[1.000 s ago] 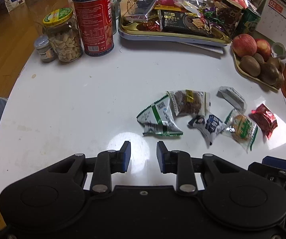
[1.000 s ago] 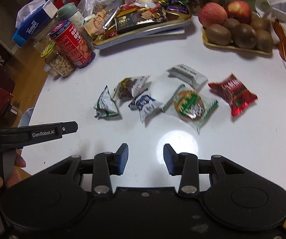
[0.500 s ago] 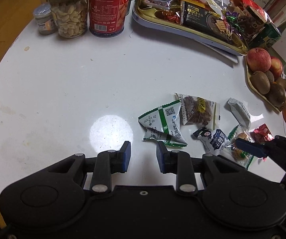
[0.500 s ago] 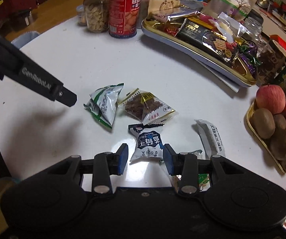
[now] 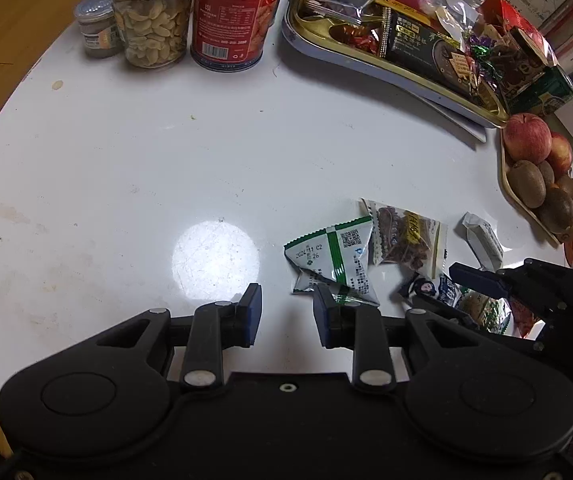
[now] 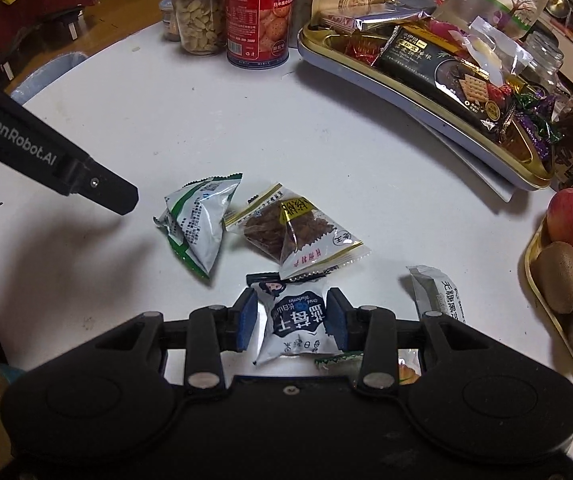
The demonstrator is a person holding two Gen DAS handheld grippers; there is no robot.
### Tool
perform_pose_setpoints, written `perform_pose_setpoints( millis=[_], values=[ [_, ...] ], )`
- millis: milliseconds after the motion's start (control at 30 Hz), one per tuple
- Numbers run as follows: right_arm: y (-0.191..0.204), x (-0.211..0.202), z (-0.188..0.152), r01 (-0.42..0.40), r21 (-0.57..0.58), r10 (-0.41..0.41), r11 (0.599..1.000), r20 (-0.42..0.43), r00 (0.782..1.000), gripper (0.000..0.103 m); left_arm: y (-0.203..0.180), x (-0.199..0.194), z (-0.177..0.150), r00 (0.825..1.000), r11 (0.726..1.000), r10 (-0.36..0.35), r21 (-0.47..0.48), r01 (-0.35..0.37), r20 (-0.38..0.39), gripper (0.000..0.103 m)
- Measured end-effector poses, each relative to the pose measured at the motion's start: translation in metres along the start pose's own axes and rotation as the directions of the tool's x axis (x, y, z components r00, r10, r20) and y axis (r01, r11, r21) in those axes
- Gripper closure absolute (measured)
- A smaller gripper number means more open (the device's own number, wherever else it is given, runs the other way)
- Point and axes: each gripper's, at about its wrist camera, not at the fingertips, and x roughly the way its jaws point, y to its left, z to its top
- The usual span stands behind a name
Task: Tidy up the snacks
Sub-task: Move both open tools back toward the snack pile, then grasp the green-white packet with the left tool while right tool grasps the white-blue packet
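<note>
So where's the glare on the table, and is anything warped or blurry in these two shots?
Left wrist view: a round bright glare spot on the white table, sharp focus, fisheye bending the table edge. Right wrist view: no such spot, soft shadows under the green-and-white packet, corners dark, the snack tray curved by the lens.

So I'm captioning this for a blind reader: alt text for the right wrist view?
The right gripper straddles a blue-and-white snack packet on a white table, jaws open either side. Beyond lie a green-striped packet, a brown snack packet and a gold tray.
</note>
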Motion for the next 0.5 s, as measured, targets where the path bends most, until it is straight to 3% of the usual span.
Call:
perform_pose_setpoints(
  millis=[167,233,300,433,500],
  values=[
    [-0.001,0.011,-0.003,0.001,-0.016,-0.001,1.000,-0.035,0.999,0.063,0.001,0.002,0.005,1.000,1.000,-0.014,-0.020,0.014,-0.009,0.065],
    [0.001,0.016,-0.007,0.007,-0.017,-0.007,1.000,-0.038,0.999,0.063,-0.001,0.002,0.005,1.000,1.000,-0.005,-0.013,0.005,0.000,0.056],
    [-0.003,0.017,-0.009,-0.021,0.033,0.022,0.999,-0.023,0.999,0.070,-0.001,0.002,0.006,1.000,1.000,-0.005,-0.016,0.005,0.013,0.047],
    [-0.009,0.010,-0.016,-0.043,0.146,0.042,0.988,0.011,0.999,0.072,-0.002,0.007,0.008,1.000,1.000,-0.005,-0.022,0.005,0.014,0.046],
    [-0.019,0.003,-0.022,-0.086,0.271,0.083,0.959,0.021,0.996,0.072,-0.004,0.011,0.009,1.000,1.000,0.013,-0.015,-0.013,0.008,0.046]
  ],
)
